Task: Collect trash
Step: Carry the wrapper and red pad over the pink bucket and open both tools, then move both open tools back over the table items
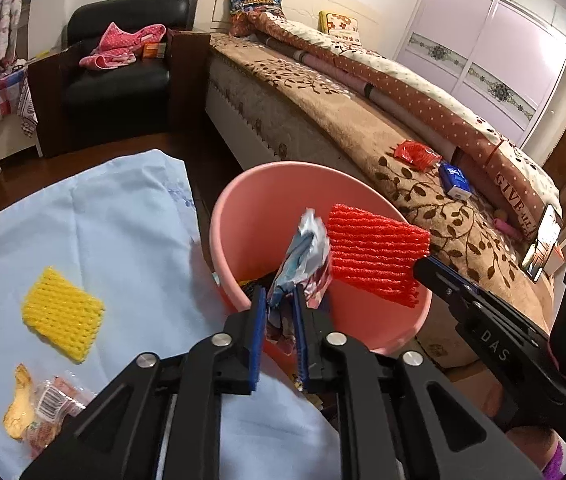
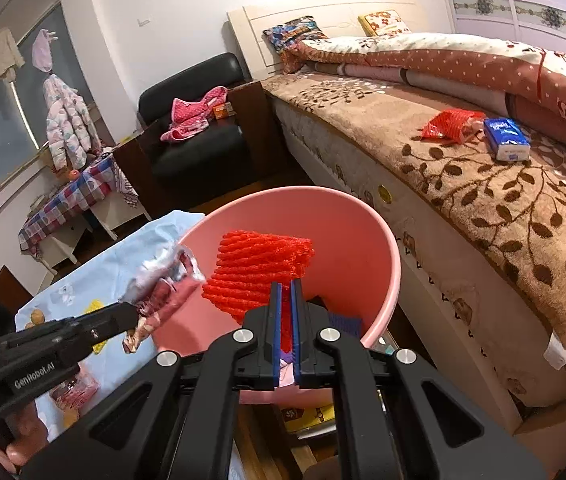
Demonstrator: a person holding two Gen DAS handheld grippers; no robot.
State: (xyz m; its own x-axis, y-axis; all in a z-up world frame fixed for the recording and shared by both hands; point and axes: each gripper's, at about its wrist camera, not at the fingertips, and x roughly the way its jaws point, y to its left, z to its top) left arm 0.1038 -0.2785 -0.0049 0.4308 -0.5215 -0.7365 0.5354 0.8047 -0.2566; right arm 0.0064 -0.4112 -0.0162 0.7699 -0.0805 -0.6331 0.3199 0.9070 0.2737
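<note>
My left gripper is shut on a crumpled silver and pink foil wrapper, which stands up over the near rim of the pink bin. My right gripper is shut on a red foam net and holds it over the bin's opening. In the left wrist view the red net hangs beside the wrapper, with the right gripper behind it. The left gripper and its wrapper enter the right wrist view from the left. Dark scraps lie at the bin's bottom.
On the light blue cloth left of the bin lie a yellow foam net, an orange peel and a clear plastic wrapper. The bed right of the bin carries a red wrapper and a blue tissue pack. A black armchair stands behind.
</note>
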